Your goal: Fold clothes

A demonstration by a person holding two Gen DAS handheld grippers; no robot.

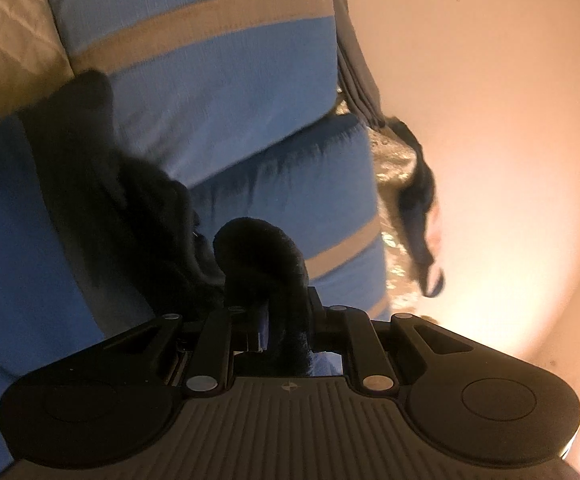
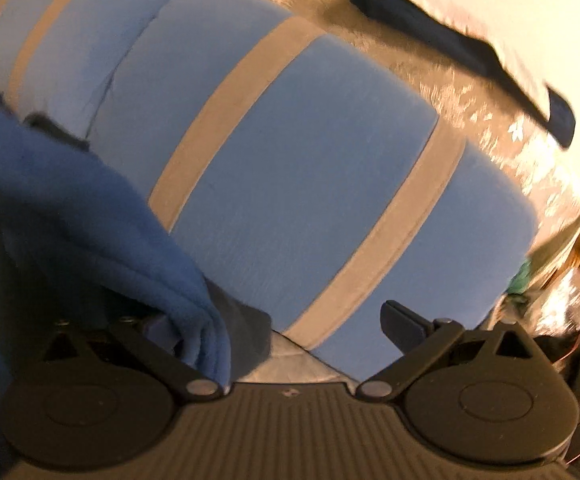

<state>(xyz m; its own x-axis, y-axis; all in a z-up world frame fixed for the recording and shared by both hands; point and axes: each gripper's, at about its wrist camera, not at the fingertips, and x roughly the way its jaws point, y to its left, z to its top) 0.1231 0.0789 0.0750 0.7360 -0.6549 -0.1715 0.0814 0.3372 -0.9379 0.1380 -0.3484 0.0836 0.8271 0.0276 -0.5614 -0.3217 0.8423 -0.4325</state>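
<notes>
In the left wrist view my left gripper [image 1: 278, 312] is shut on a dark blue fleece garment [image 1: 258, 256], which bunches up between the jaws and trails off to the left. In the right wrist view my right gripper [image 2: 286, 324] is open. Blue fleece cloth [image 2: 90, 216] drapes over its left finger and hides it; the right finger [image 2: 404, 322] is bare. Whether the cloth is one garment across both views I cannot tell.
Light blue cushions with tan stripes [image 2: 298, 168] fill the middle of both views, also in the left wrist view [image 1: 218, 80]. A shiny patterned cover [image 2: 490, 120] lies beyond them with a dark strap [image 2: 470, 52] on it. A pale wall [image 1: 490, 120] is at the right.
</notes>
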